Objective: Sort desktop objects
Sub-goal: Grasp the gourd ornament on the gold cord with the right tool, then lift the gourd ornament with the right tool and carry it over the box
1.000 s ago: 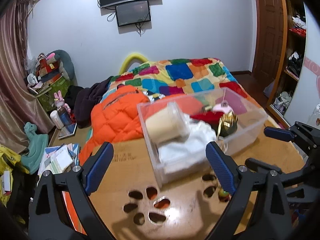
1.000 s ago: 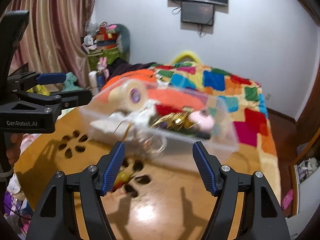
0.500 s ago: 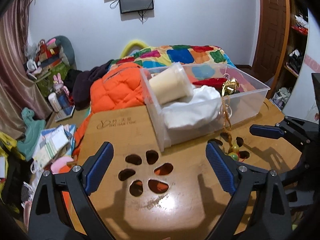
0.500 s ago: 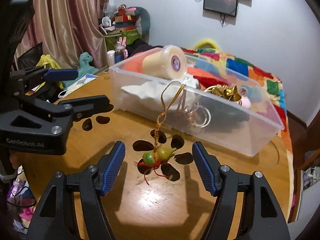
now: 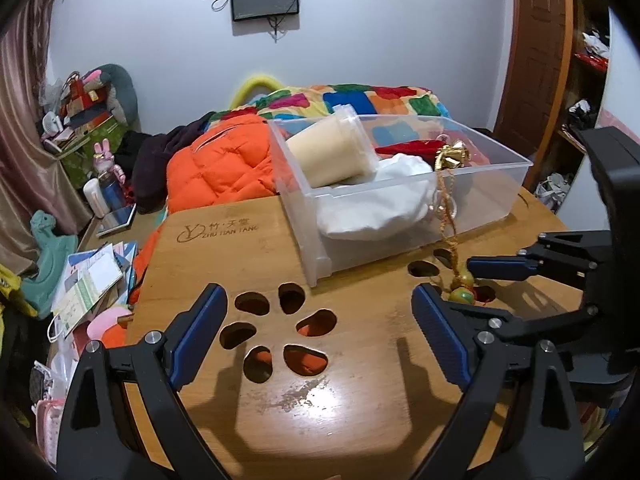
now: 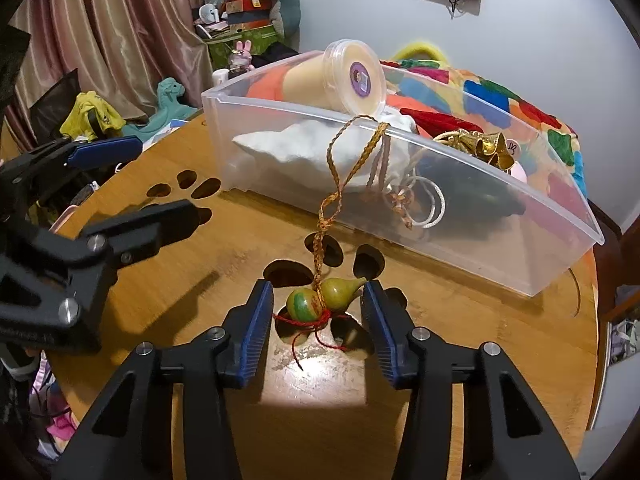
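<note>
Gourds now bracketed by your right gripper

Gourds (image 6: 322, 300) were still loose a second ago: then your right gripper (image 6: 318, 308) stood wide above the table (image 6: 240, 248), looking at the bin (image 6: 460, 216), and the charm sat off to its left. Half a second ago you had lowered over it, jaws still wide. Now those jaws are closing, with the pair of small green gourds on their red thread lying between the blue pads. The right pad looks to be at the tip of the pointed gourd; the left pad stands a little clear of the round one, so I judge this not yet a firm pinch.

For the sorting, that means the pick is nearly made but not secured. The gourds rest on the table among the paw-print cutouts, just in front of the bin. Their gold cord (image 6: 336, 184) runs up over the bin's near wall and inside, where it seems tangled with a white loop. Expect the cord to drag when you lift; the bin is light and could shift.

Your left gripper (image 5: 320, 320) is spread wide and holds nothing, hanging over the other set of cutouts, well left of the gourds. In the bin lie a jar (image 6: 340, 76), white cloth (image 6: 304, 148) and gold bells (image 6: 486, 146).
</note>
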The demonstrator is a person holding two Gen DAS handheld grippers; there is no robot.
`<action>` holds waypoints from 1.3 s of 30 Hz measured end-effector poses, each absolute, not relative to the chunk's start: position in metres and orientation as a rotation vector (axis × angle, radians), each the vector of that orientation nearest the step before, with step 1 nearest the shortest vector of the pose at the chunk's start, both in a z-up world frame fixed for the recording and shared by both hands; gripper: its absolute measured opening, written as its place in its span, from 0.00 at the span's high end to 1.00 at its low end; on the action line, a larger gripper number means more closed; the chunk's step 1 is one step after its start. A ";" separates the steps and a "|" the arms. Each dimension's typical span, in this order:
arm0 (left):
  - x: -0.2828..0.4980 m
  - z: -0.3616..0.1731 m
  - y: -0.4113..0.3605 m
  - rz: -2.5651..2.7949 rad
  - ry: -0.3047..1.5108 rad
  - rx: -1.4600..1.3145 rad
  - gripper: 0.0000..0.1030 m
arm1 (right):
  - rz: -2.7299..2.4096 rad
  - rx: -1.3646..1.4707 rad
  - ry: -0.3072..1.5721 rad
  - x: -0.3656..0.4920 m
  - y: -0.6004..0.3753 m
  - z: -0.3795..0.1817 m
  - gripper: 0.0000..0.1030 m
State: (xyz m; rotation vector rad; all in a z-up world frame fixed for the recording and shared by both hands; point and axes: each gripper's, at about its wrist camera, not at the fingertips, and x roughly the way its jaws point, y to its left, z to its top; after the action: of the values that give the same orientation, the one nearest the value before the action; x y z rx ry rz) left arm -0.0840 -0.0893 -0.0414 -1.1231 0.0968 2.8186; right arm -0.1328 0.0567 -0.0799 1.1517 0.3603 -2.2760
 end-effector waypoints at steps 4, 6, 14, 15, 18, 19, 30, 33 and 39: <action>-0.084 -0.043 -0.087 2.809 0.100 -1.127 0.09 | -2.269 1.147 0.388 -0.134 0.052 -0.080 0.74; -0.084 -0.043 -0.088 2.800 0.092 -1.123 0.09 | -2.269 1.142 0.399 -0.134 0.051 -0.079 0.76; -0.083 -0.042 -0.087 2.803 0.090 -1.123 0.09 | -2.315 1.015 0.390 -0.119 0.057 -0.064 0.76; -0.083 -0.042 -0.087 2.807 0.090 -1.125 0.08 | -2.322 1.009 0.371 -0.117 0.059 -0.063 0.76; -0.082 -0.041 -0.086 2.815 0.086 -1.123 0.08 | -2.345 1.006 0.325 -0.114 0.067 -0.062 0.76; -0.082 -0.040 -0.086 2.817 0.082 -1.121 0.08 | -2.352 1.005 0.312 -0.114 0.069 -0.061 0.76; -0.084 -0.025 -0.071 2.849 0.120 -1.058 0.08 | -2.432 0.898 0.213 -0.117 0.100 -0.025 0.76; -0.086 -0.021 -0.067 2.853 0.125 -1.045 0.08 | -2.445 0.873 0.212 -0.120 0.104 -0.018 0.76; -0.094 -0.010 -0.064 2.865 0.120 -1.013 0.08 | -2.455 0.841 0.203 -0.131 0.111 -0.006 0.76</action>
State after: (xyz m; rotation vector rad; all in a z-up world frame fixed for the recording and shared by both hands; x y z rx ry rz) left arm -0.0941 -0.0645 -0.0098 -1.0131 0.1203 2.8653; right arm -0.1309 0.1114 -0.0058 0.8413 0.2026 -2.4551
